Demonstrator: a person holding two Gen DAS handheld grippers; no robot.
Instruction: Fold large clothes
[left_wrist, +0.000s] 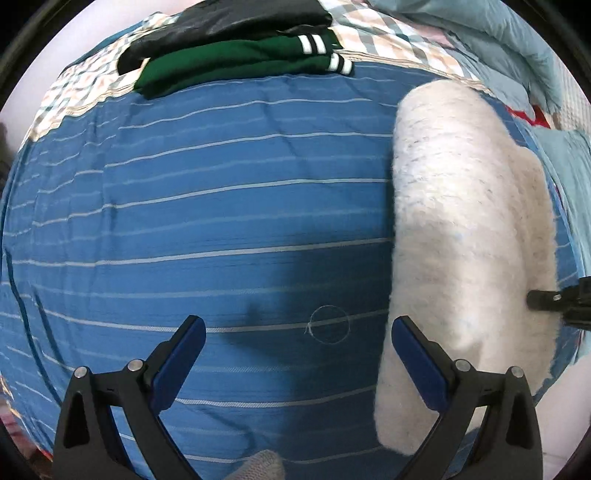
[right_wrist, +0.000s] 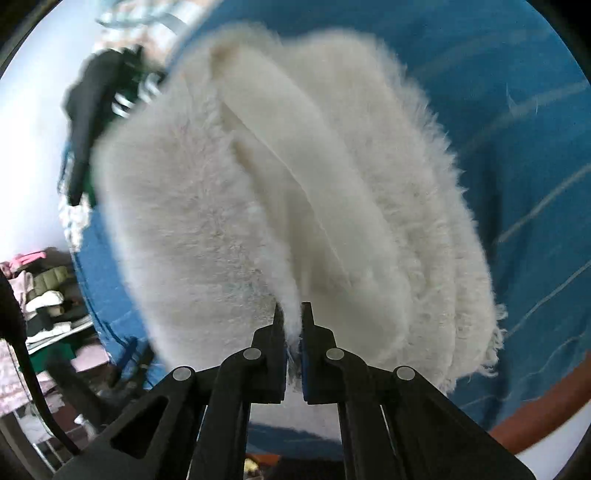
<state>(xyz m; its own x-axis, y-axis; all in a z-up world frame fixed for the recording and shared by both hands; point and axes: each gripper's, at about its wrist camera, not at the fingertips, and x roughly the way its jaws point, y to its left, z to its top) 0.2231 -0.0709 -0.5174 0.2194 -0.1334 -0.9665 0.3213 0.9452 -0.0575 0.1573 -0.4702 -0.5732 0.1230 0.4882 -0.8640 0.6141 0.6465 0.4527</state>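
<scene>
Right tool carries folded fleece; left tool idle.

Right tool (right_wrist: 291, 314) is clamped on the white fleece garment (right_wrist: 280, 206), apparently to keep the folded layers together above the striped blue bed (left_wrist: 207, 221); left tool (left_wrist: 299, 328) gapes empty beside it. Folded green garment (left_wrist: 236, 59) lies at the bed's far end.

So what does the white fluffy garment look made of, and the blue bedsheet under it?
White fluffy garment: looks like faux fur or long-pile fleece, matte; loose fibres stand out along its edges, and a smoother lining shows in the fold. Blue bedsheet: seems a thin woven cotton-type cloth, matte, with fine wrinkles and pale woven stripes.
</scene>
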